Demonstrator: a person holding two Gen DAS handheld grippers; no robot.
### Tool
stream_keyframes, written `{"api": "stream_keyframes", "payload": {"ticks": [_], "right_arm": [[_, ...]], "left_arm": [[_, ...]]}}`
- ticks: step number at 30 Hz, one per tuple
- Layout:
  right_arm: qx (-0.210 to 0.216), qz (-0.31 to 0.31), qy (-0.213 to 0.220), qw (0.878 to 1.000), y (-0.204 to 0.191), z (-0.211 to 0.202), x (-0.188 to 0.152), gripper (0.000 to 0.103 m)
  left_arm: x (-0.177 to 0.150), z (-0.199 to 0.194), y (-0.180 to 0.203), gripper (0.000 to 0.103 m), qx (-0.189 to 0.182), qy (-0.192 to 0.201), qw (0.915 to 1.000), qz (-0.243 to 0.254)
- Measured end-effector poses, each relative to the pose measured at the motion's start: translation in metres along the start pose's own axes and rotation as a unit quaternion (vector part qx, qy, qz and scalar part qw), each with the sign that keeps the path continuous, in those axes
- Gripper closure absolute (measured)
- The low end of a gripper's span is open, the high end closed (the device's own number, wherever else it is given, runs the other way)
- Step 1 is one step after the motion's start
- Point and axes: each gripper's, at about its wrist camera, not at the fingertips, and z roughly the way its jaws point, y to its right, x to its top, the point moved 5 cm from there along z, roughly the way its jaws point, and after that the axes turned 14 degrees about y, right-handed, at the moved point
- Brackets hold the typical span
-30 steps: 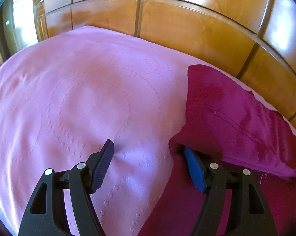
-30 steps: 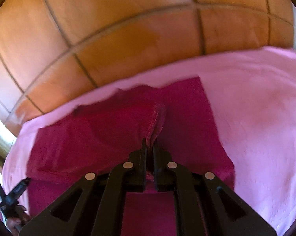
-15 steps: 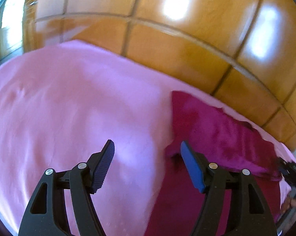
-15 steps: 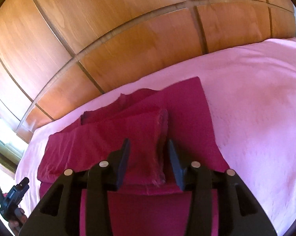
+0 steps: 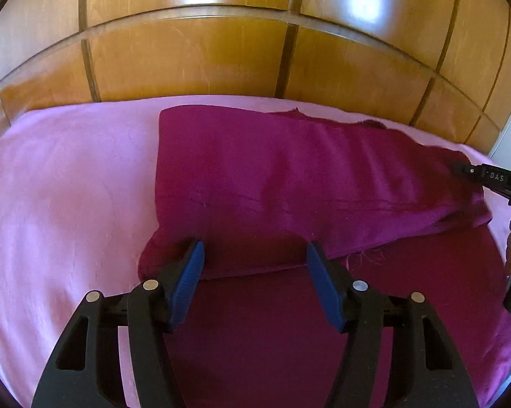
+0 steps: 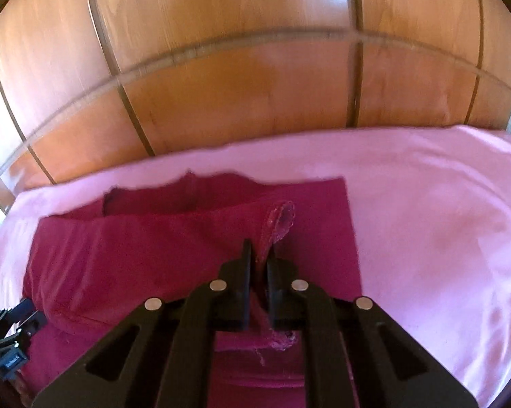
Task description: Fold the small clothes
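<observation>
The right gripper [image 6: 259,258], a black two-finger claw low in the centre of its view, is clamped on a raised pinch of the magenta woven garment [image 6: 173,241]; its jaws have just been closing, with that cloth edge between them. The left gripper [image 5: 255,258], black with blue ribbed pads [image 5: 187,280], stands apart at the bottom centre of its view; its jaws have just been closing a little, straddling the near edge of the folded layer without pressing on it.

The garment lies across the middle of both views on the pale pink bedspread [image 5: 61,204], one layer already turned over another, a frayed edge showing at right. Behind, filling the upper frame, is the glossy orange wooden headboard [image 5: 194,61].

The fold looks partly done: a further fold and some squaring of edges seem left.
</observation>
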Motion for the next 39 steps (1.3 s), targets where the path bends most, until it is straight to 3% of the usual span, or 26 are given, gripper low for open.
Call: {"api": "stream_keyframes", "payload": {"ticks": [4, 5, 6, 7, 9, 12, 16, 21, 25, 31, 39], "right_arm": [[-0.006, -0.003, -0.012, 1.0, 0.006, 0.006, -0.016, 0.091], [-0.008, 0.002, -0.011, 1.0, 0.007, 0.004, -0.015, 0.081], [-0.008, 0.005, -0.009, 1.0, 0.008, 0.002, -0.014, 0.065], [-0.008, 0.01, -0.001, 1.0, 0.008, -0.003, -0.01, 0.059], [-0.017, 0.007, 0.024, 1.0, 0.006, -0.015, -0.003, 0.055], [0.008, 0.011, 0.052, 0.999, -0.01, -0.033, 0.006, 0.047], [0.062, -0.028, 0.03, 0.997, -0.051, -0.03, -0.003, 0.041], [0.049, -0.069, -0.006, 0.996, -0.064, -0.009, -0.028, 0.033], [0.054, -0.078, 0.011, 0.995, -0.057, -0.01, -0.042, 0.032], [0.055, -0.073, 0.011, 0.996, -0.055, -0.009, -0.044, 0.03], [0.055, -0.074, 0.012, 0.996, -0.054, -0.011, -0.042, 0.029]], "left_arm": [[0.012, -0.015, -0.011, 0.041, -0.018, 0.019, 0.9987, -0.043], [0.02, -0.021, -0.017, 0.041, -0.017, 0.033, 0.9978, -0.055], [0.027, -0.022, -0.023, 0.041, -0.01, 0.042, 0.9973, -0.059], [0.037, -0.025, -0.032, 0.041, 0.001, 0.055, 0.9964, -0.064], [0.051, -0.023, -0.042, 0.041, 0.012, 0.066, 0.9954, -0.068], [0.068, -0.009, -0.044, 0.041, 0.022, 0.073, 0.9954, -0.059], [0.078, 0.024, -0.034, 0.041, 0.03, 0.051, 0.9976, -0.036], [0.063, 0.064, -0.028, 0.041, 0.055, 0.008, 0.9981, -0.025], [0.045, 0.075, -0.038, 0.041, 0.068, -0.006, 0.9971, -0.035], [0.05, 0.034, -0.036, 0.041, 0.082, 0.039, 0.9948, -0.047], [0.041, -0.026, -0.018, 0.041, 0.064, 0.081, 0.994, -0.035]]}}
